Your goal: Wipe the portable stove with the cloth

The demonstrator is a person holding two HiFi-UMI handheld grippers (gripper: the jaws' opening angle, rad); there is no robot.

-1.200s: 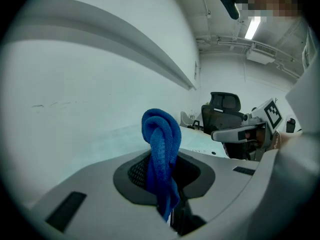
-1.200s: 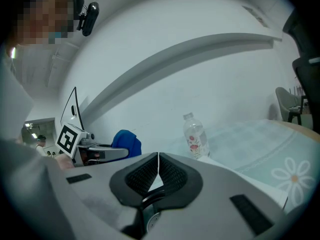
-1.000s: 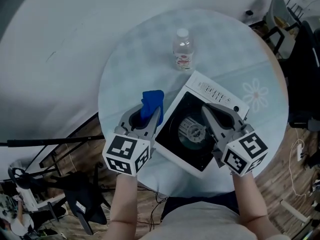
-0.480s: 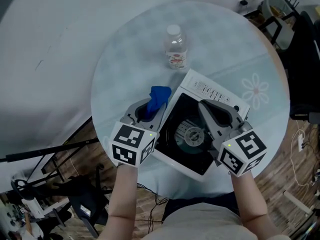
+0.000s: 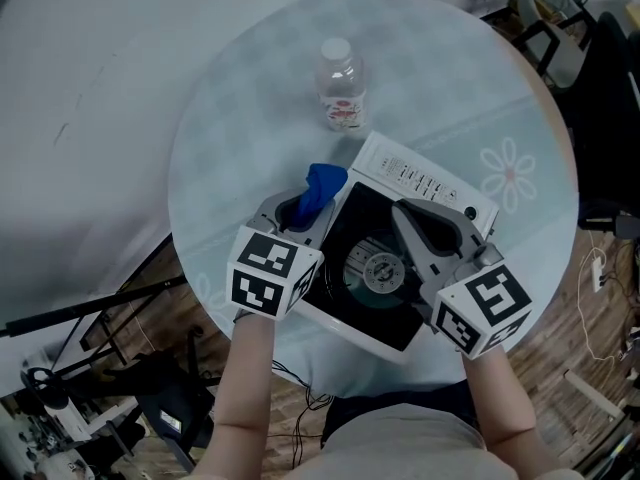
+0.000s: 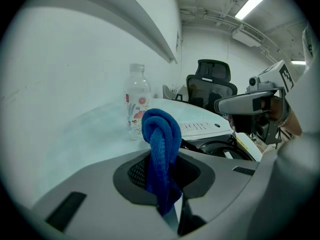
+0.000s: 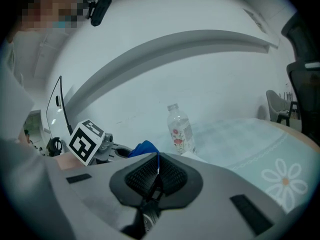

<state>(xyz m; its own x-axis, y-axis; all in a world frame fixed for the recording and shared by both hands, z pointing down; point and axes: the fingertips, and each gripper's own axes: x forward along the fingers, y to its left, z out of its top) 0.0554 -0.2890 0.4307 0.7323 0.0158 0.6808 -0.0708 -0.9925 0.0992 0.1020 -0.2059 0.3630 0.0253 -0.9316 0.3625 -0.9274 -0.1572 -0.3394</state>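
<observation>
From the head view, my left gripper (image 5: pixel 306 208) had its jaws pinched on the blue cloth (image 5: pixel 323 182), which hung just off the portable stove (image 5: pixel 421 179) at its far-left edge, so the black top lay to my right. My right gripper (image 5: pixel 404 218) hovered over the stove's right half, toward the near edge of the desk (image 5: pixel 225 128). In the left gripper view, the cloth (image 6: pixel 161 134) stood bunched between the pads, with the stove (image 6: pixel 202 128) just beyond it. In the right gripper view, my jaws were pressed together on nothing.
</observation>
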